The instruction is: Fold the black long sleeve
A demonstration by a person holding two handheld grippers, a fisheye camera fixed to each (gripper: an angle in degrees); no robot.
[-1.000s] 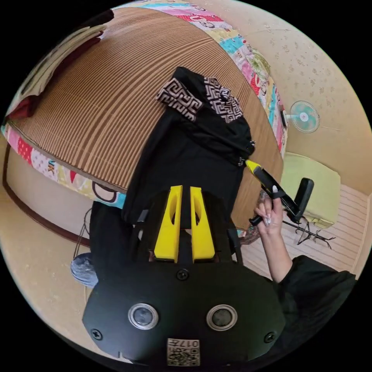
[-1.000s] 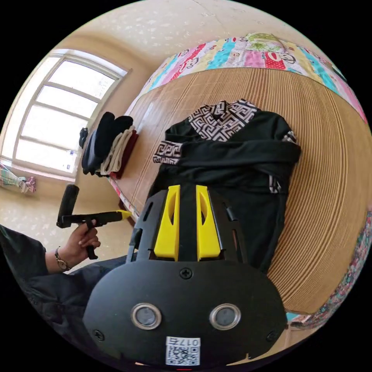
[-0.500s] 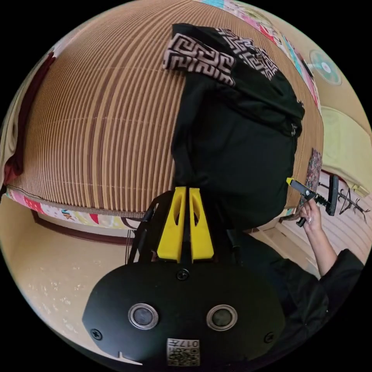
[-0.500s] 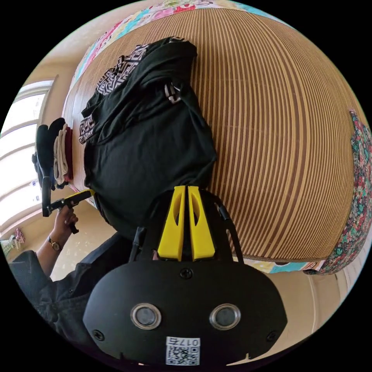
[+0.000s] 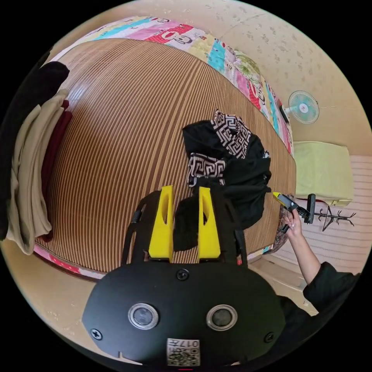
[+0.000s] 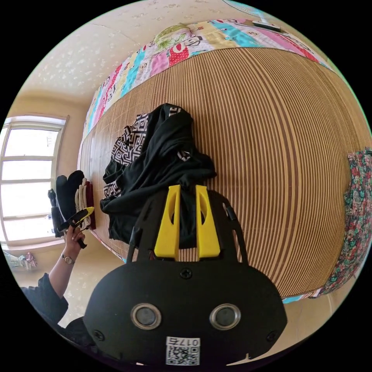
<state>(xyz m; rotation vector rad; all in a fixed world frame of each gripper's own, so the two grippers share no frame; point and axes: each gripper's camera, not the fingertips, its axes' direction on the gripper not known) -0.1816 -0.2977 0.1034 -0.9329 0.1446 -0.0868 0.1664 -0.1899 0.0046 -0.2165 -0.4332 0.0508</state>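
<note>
The black long sleeve [image 5: 236, 174] lies bunched on the bed's striped mat [image 5: 116, 135], soft and limp, best taken by a hem corner, while the left gripper [image 5: 185, 201] and the right gripper [image 6: 188, 201] now have jaws apart, having earlier been closed together on its edge

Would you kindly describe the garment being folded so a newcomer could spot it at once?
Start from the striped bamboo mat covering the bed. Near its front edge lies a crumpled black long sleeve, well apart from the stack of folded clothes at the mat's side. Its black-and-white maze-patterned panels set it apart from those plain garments.
</note>
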